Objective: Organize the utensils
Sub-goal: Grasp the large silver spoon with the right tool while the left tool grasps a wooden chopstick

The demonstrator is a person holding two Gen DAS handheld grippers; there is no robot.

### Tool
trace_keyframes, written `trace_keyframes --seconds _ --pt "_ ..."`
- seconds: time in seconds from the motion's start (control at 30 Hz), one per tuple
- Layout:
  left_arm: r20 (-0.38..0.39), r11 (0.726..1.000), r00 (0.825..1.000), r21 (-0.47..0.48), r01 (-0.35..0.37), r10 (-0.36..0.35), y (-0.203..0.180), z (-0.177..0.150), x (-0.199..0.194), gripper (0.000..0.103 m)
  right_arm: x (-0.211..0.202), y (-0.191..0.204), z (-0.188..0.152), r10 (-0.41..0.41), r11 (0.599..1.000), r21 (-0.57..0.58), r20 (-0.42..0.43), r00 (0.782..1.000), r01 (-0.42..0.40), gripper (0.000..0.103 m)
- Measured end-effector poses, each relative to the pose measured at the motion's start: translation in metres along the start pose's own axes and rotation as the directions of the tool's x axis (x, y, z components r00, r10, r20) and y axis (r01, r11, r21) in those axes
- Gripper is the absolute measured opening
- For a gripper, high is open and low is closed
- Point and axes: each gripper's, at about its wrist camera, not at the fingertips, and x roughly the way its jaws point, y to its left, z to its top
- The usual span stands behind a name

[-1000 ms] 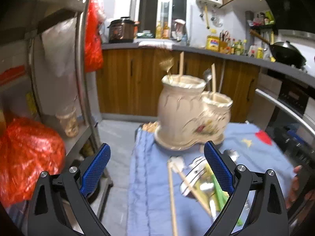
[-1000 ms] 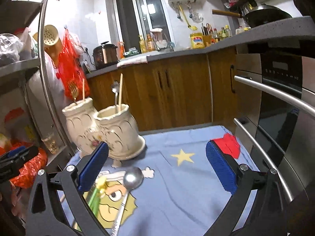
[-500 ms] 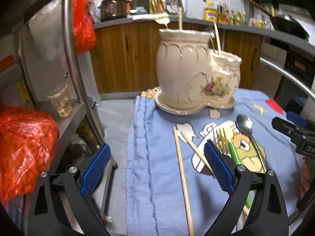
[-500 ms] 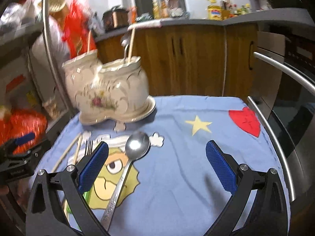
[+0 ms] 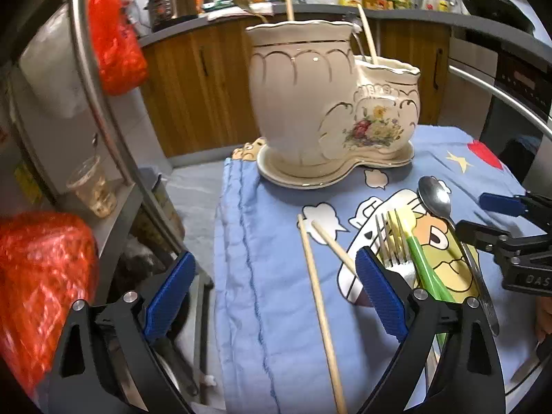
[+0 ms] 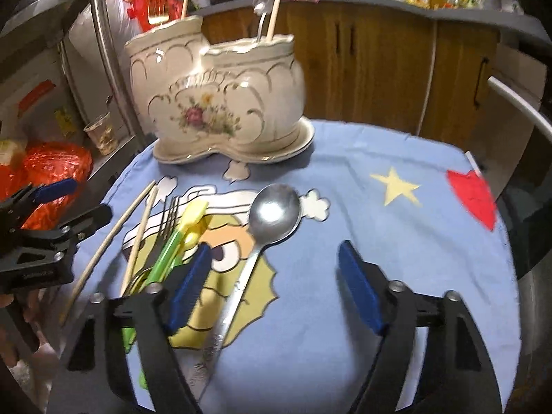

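Observation:
A cream double ceramic utensil holder [image 5: 331, 110] [image 6: 220, 103] stands at the far side of a blue cartoon cloth [image 5: 262, 276] [image 6: 396, 241], with chopsticks, a fork and a spoon inside. On the cloth lie two wooden chopsticks [image 5: 319, 296] [image 6: 114, 231], a metal fork [image 5: 388, 241] [image 6: 167, 220], a green-and-yellow utensil [image 5: 422, 262] [image 6: 172, 245] and a steel spoon [image 5: 436, 200] [image 6: 272, 214]. My left gripper [image 5: 272, 293] is open over the cloth's left edge near the chopsticks. My right gripper [image 6: 272, 286] is open, low over the spoon's handle.
A metal shelf rack [image 5: 100, 110] with red bags [image 5: 41, 269] and a plastic cup [image 5: 93, 189] stands left of the table. Wooden cabinets [image 6: 379, 69] lie behind. An oven with a steel handle [image 5: 500, 93] is at the right.
Both grippers have come lower and closer to the table. The utensils and the holder now look larger and nearer. Both stay open.

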Motion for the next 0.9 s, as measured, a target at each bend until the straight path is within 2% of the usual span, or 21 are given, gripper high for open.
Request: trace_keyframes --seconds 0.03,0.1,0.17,0.23,0.47,0.57,0.6,0.67,0.8,0.9 --pt "-0.001 1.0 1.0 0.006 0.004 -0.004 -0.001 0.001 0.001 0.093 0.002 0.002 0.001 -0.007 1.0 -0.01 -0.008 1.0 0.007 0.055" --pt "-0.009 1.0 1.0 0.008 0.029 -0.029 -0.002 0.001 0.003 0.091 0.004 0.005 0.0 -0.002 1.0 -0.022 -0.02 1.0 0.002 0.05" --pt "-0.028 0.998 0.998 0.012 0.063 -0.063 -0.004 0.0 0.006 0.081 0.008 0.008 0.0 0.012 0.999 -0.037 -0.041 0.999 -0.013 0.042" --pt "-0.046 0.997 0.996 0.019 0.078 -0.077 -0.005 -0.002 0.01 0.076 0.011 0.013 -0.001 0.01 0.998 -0.054 -0.057 0.998 -0.013 0.036" --pt "-0.098 0.994 0.992 0.057 0.09 -0.084 -0.012 -0.007 0.02 0.048 0.015 0.025 -0.001 -0.009 0.994 -0.105 -0.052 0.999 0.003 0.024" --pt "-0.098 0.994 0.991 0.059 0.095 -0.089 -0.012 -0.007 0.021 0.043 0.017 0.025 0.0 0.005 0.995 -0.096 -0.049 0.999 -0.009 0.02" --pt "-0.096 0.993 0.991 0.06 0.097 -0.091 -0.013 -0.008 0.021 0.042 0.017 0.024 0.0 0.007 0.996 -0.093 -0.049 0.999 -0.011 0.016" --pt "-0.095 0.992 0.99 0.074 0.107 -0.1 -0.016 -0.008 0.02 0.033 0.016 0.021 0.0 0.02 0.997 -0.079 -0.049 0.999 -0.023 0.013" --pt "-0.097 0.99 0.988 0.066 0.125 -0.118 -0.017 -0.007 0.02 0.025 0.015 0.015 0.0 0.047 0.998 -0.042 -0.047 0.998 -0.049 0.011" --pt "-0.093 0.992 0.99 0.062 0.108 -0.102 -0.015 -0.007 0.022 0.012 0.013 0.011 -0.001 0.058 0.998 -0.021 -0.042 0.997 -0.059 0.008"
